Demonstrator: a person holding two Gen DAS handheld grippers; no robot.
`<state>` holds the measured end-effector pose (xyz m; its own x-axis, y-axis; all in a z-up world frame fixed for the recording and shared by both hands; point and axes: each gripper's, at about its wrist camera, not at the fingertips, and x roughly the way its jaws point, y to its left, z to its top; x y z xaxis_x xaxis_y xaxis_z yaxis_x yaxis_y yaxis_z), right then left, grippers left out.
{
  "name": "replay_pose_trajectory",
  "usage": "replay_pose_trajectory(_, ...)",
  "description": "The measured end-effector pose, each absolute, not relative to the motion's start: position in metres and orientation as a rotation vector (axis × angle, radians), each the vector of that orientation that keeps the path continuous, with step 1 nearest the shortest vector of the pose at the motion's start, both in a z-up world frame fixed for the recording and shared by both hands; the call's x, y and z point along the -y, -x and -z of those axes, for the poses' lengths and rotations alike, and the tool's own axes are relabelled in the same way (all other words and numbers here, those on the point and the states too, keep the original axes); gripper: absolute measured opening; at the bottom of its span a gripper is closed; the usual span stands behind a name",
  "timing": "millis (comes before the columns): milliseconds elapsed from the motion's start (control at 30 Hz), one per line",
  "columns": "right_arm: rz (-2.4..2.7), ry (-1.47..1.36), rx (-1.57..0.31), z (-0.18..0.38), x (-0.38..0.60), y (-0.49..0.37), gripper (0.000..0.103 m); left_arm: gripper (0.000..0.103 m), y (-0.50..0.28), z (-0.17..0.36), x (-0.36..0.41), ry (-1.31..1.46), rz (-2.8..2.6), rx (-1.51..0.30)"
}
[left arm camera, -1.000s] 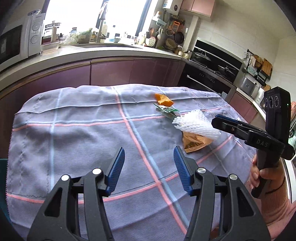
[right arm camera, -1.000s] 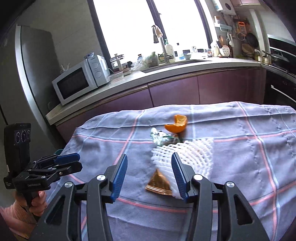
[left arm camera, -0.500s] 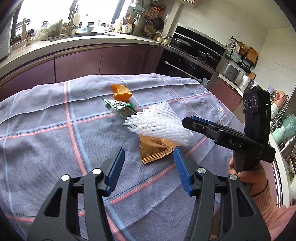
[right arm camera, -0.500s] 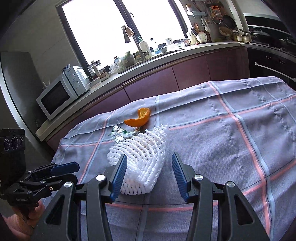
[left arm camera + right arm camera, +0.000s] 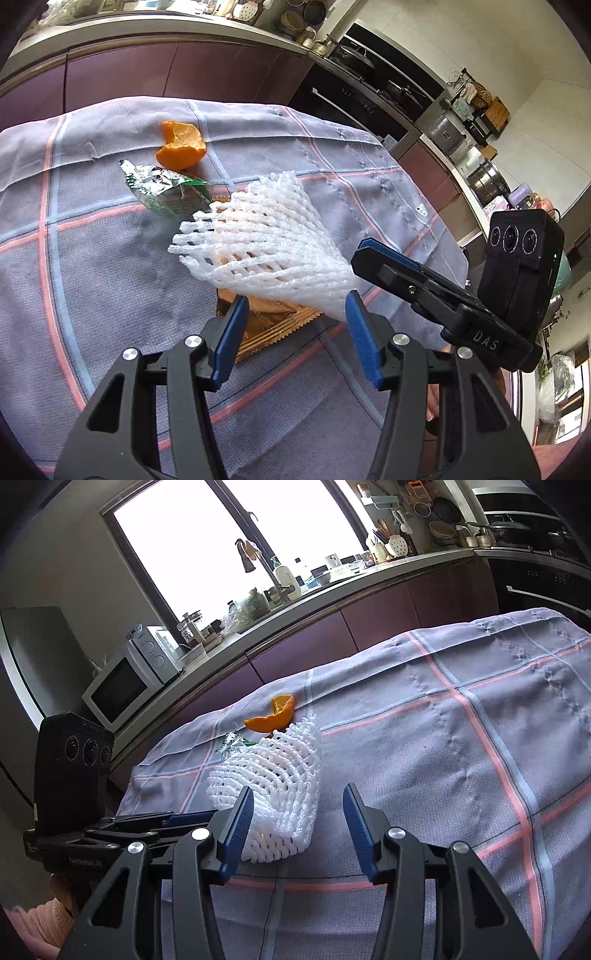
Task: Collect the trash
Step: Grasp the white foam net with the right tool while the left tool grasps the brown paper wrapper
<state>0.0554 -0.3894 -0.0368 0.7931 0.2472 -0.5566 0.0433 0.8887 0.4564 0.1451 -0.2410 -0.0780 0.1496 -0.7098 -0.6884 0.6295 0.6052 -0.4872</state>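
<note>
A white foam net [image 5: 266, 243] lies on the checked tablecloth [image 5: 92, 277], on top of a golden-brown wrapper [image 5: 269, 321]. Beyond it are a crumpled green wrapper [image 5: 162, 184] and an orange peel [image 5: 181, 146]. My left gripper [image 5: 295, 306] is open, its fingers either side of the net's near end and the golden wrapper. My right gripper [image 5: 365, 254] comes in from the right, close to the net's narrow end. In the right wrist view the right gripper [image 5: 298, 794] is open, with the foam net [image 5: 277, 786] by its left finger and the left gripper [image 5: 192, 818] low at left.
The tablecloth [image 5: 443, 757] drops off at the table's far and right edges. Purple cabinets and a counter with a microwave [image 5: 122, 690] and faucet [image 5: 255, 559] run behind. An oven and stove [image 5: 369, 92] stand at back right. A pink sleeve [image 5: 40, 923] shows at bottom left.
Both grippers have closed in on the trash pile. The left one swung right and down until the net and golden wrapper sit between its fingers. Both jaws kept their width.
</note>
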Motion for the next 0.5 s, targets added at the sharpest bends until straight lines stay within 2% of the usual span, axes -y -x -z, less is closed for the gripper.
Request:
replay_pose_trajectory(67, -0.116, -0.474, -0.654, 0.038, 0.39, -0.056, 0.048, 0.052, -0.151, 0.081, 0.245, 0.119, 0.968, -1.061)
replay_pose_trajectory(133, -0.124, -0.481, -0.658, 0.04, 0.39, -0.056, 0.048, 0.04, -0.157, 0.085, 0.249, 0.151, 0.977, -1.087)
replay_pose_trajectory(300, -0.139, -0.488, -0.664, 0.043, 0.389, -0.056, 0.048, 0.019, -0.166, 0.092, 0.259, 0.189, 0.978, -1.115)
replay_pose_trajectory(400, -0.144, -0.496, -0.664, 0.044, 0.391, -0.055, 0.048, 0.0, -0.165, 0.094, 0.26, 0.186, 0.981, -1.108)
replay_pose_trajectory(500, -0.144, -0.507, -0.668, 0.043, 0.393, -0.057, 0.048, 0.001, -0.163, 0.091, 0.258, 0.169, 0.974, -1.081)
